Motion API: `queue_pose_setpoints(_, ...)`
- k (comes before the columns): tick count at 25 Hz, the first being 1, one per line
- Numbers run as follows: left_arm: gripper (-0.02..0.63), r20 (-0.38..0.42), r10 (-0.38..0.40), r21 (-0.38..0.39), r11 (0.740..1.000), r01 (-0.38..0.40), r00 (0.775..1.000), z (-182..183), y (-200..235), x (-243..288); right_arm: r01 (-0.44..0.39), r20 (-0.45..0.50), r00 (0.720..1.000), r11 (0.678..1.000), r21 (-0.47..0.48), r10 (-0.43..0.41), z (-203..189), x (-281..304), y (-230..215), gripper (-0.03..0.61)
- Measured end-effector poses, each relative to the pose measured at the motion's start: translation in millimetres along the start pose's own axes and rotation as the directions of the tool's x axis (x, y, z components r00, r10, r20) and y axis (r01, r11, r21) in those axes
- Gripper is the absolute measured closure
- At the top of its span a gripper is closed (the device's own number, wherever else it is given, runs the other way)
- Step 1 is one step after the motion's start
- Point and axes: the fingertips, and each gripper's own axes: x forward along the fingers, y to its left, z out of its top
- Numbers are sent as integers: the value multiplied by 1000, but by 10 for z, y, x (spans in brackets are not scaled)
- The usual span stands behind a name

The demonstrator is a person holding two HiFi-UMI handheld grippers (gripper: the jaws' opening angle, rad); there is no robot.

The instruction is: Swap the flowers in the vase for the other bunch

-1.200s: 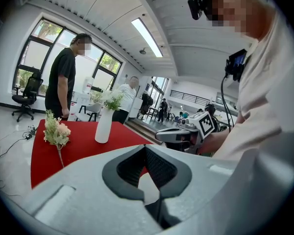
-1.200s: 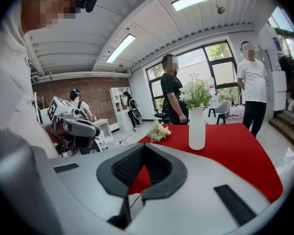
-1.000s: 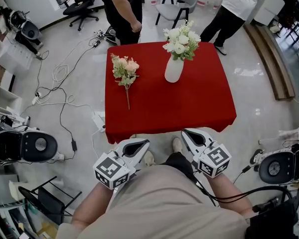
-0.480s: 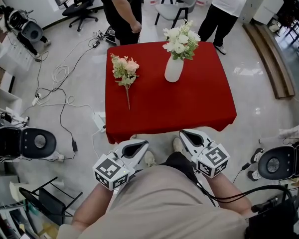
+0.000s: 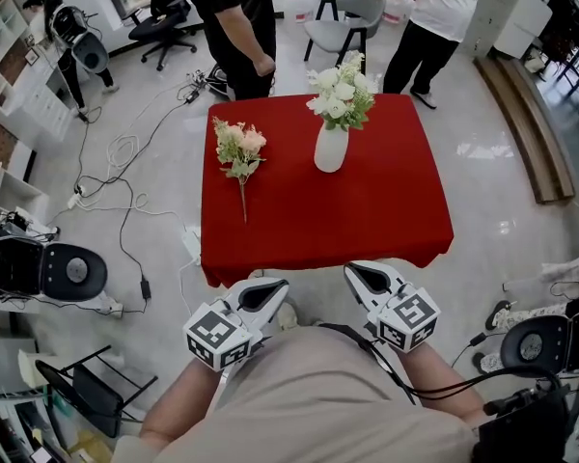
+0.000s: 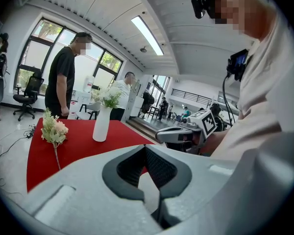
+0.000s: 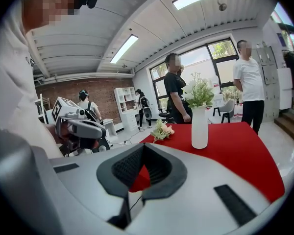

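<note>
1. Since the earlier frames, the head view's framing had shifted: the red-covered table and all on it sat slightly lower in the picture, and the person in white beyond it had changed place. Both grippers had kept almost the same positions.
2. The left gripper was held low in front of the wearer's torso, short of the table's near edge, with its marker cube nearest the body. It pointed toward the table, angled inward and tipped a little downward.
3. The right gripper mirrored that pose, angled inward toward its partner, with its own cube behind it. The two were near each other but apart.
4. Both forearms were bent close to the body; a black cable crossed the right forearm.
5. In each gripper view the jaws were pressed together with nothing pinched; only red cloth showed through the gap behind the pads.
6. The white vase stood upright toward the table's far side, holding the white flowers, well apart from both grippers.
7. The pink bunch lay flat on the cloth to the vase's left, its stem toward the wearer, touching nothing else.
8. A person in black stood just beyond the far left corner.
</note>
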Motion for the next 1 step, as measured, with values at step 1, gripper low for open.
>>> queue_pose_setpoints(1, 607, -1, 0, -1, 1000, 0, 1000, 12, -35, 45, -2, 0, 1000, 1000, 2, 2, -1, -35, -29, 566)
